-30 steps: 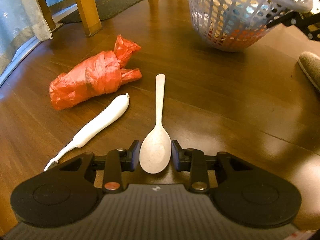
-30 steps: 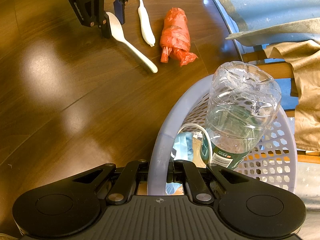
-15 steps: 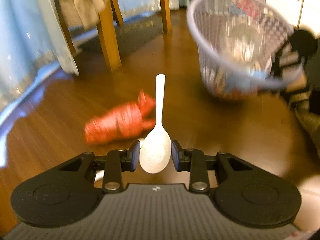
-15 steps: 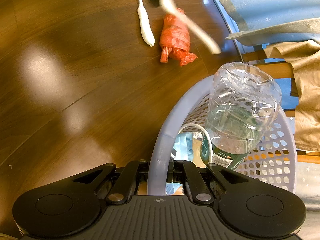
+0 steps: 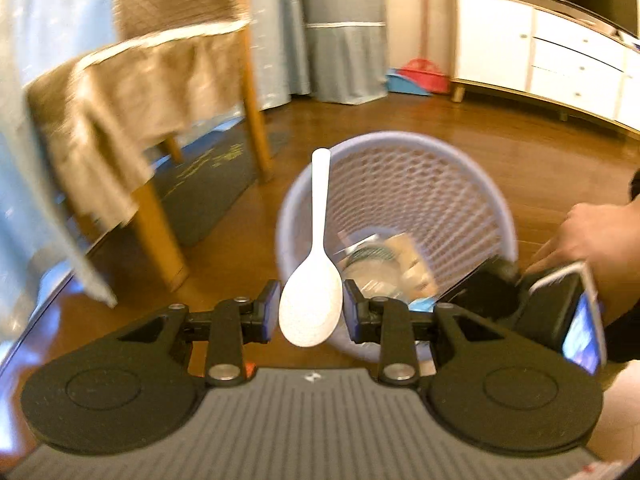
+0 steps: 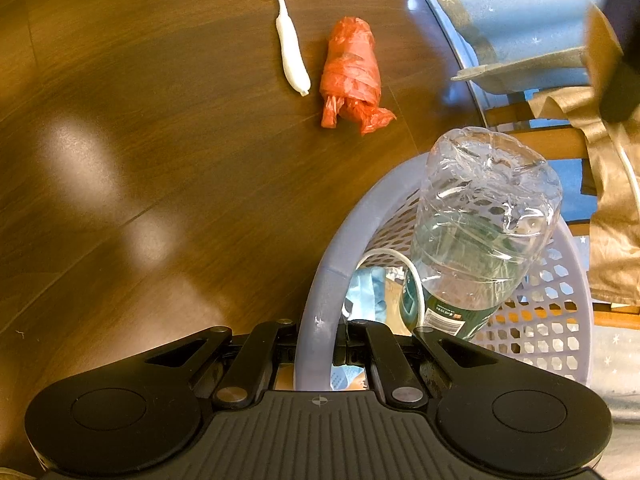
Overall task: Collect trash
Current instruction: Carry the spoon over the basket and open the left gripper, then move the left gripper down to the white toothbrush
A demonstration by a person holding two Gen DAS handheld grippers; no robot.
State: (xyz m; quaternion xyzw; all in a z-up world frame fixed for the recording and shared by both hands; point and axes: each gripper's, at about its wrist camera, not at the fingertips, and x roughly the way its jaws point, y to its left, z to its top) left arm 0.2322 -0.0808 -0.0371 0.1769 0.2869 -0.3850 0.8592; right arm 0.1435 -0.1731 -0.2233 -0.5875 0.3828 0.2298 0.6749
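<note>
My left gripper (image 5: 311, 312) is shut on the bowl of a white plastic spoon (image 5: 316, 272), whose handle points away over the near rim of the lavender mesh basket (image 5: 472, 184). The basket holds packaging and a crushed clear bottle (image 6: 480, 232). My right gripper (image 6: 318, 346) is shut on the basket's rim (image 6: 316, 304), with a hand (image 5: 592, 236) behind it in the left wrist view. On the wood floor lie a white toothbrush (image 6: 290, 48) and a crumpled red plastic bag (image 6: 352, 76).
A wooden chair leg (image 5: 256, 120) and a tan cloth (image 5: 120, 92) stand left of the basket, over a dark mat (image 5: 208, 184). A white cabinet (image 5: 552, 56) lines the far right wall. Light blue curtain fabric (image 6: 516, 12) hangs beside the red bag.
My left gripper lifted the spoon off the floor and swung it up and right to the basket's rim. The toothbrush and red bag stayed on the floor. The right gripper kept its hold.
</note>
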